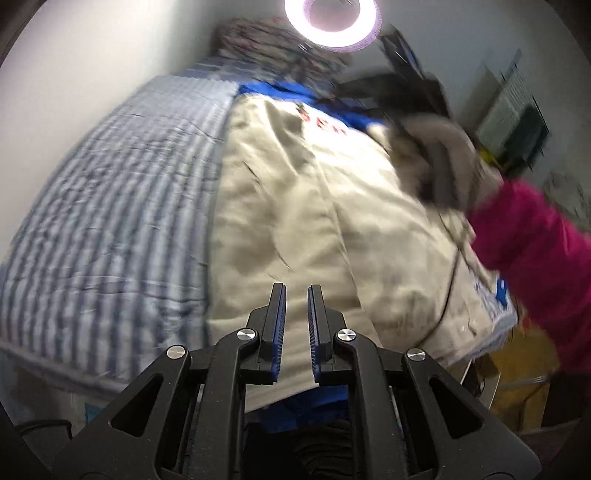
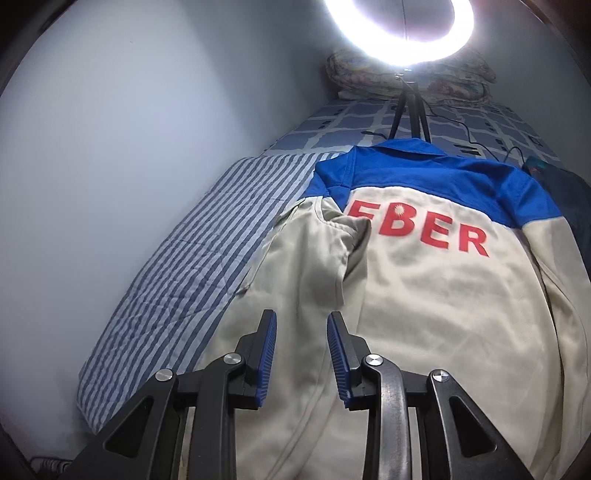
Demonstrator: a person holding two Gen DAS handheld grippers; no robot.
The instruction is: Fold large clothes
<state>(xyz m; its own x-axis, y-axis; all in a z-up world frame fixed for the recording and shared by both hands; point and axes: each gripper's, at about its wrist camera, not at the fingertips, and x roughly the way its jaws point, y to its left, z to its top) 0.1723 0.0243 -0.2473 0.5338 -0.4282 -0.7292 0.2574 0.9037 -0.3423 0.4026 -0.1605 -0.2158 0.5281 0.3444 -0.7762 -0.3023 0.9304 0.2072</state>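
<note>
Striped bedding [image 2: 207, 236] covers the bed under my tongs. Left tongs [image 1: 296, 290] sit nearly pressed together, gripping nothing; right tongs [image 2: 301, 317] stand spread and empty just above the cream-and-blue jacket [image 2: 424, 295], which lies back-up, one sleeve [image 2: 332, 251] folded inward.

We see the beige-and-blue jacket with red lettering [image 2: 424, 295] lying back-up on the blue-and-white striped bedsheet [image 2: 192, 258], which shows at its left. Behind the collar, at the frame's top, the glowing ring light on a black tripod [image 2: 406, 22] stands before a folded patterned quilt [image 2: 454, 85]
</note>
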